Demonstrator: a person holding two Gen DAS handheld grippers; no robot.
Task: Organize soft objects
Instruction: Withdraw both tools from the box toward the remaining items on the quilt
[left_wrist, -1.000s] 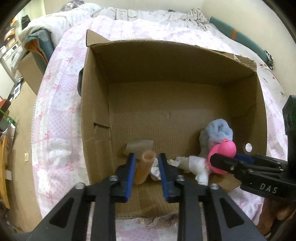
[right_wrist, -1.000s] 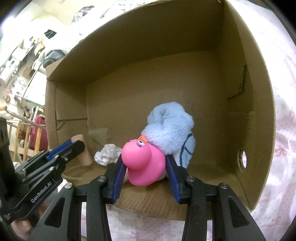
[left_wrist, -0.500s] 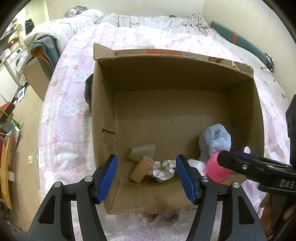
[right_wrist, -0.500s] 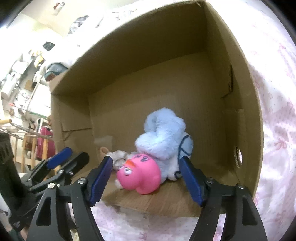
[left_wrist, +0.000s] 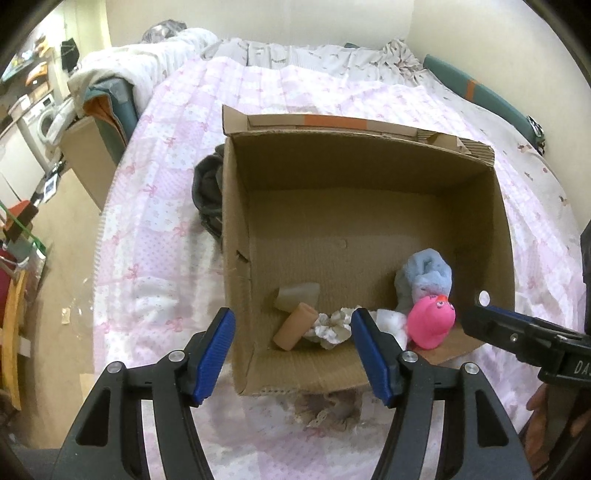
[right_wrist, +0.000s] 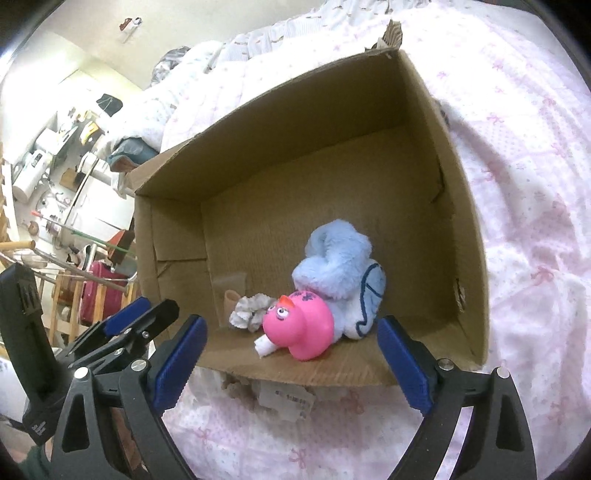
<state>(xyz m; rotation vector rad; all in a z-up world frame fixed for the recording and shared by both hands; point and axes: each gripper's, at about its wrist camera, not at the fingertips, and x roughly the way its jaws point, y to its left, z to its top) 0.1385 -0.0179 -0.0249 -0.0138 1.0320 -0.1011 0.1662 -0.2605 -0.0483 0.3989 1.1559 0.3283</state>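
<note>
Box on the bed – both tongs empty

Left tongs and right tongs spread wide, outside the cardboard box – pink duck, blue plush inside.

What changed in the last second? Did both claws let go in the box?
Yes. The left claw released the tan foam cylinder and the right claw released the pink duck; the duck tipped onto its side. Both claws opened wide and backed out toward the near edge of the cardboard box. The blue plush and white scrunchie stayed put.
</note>
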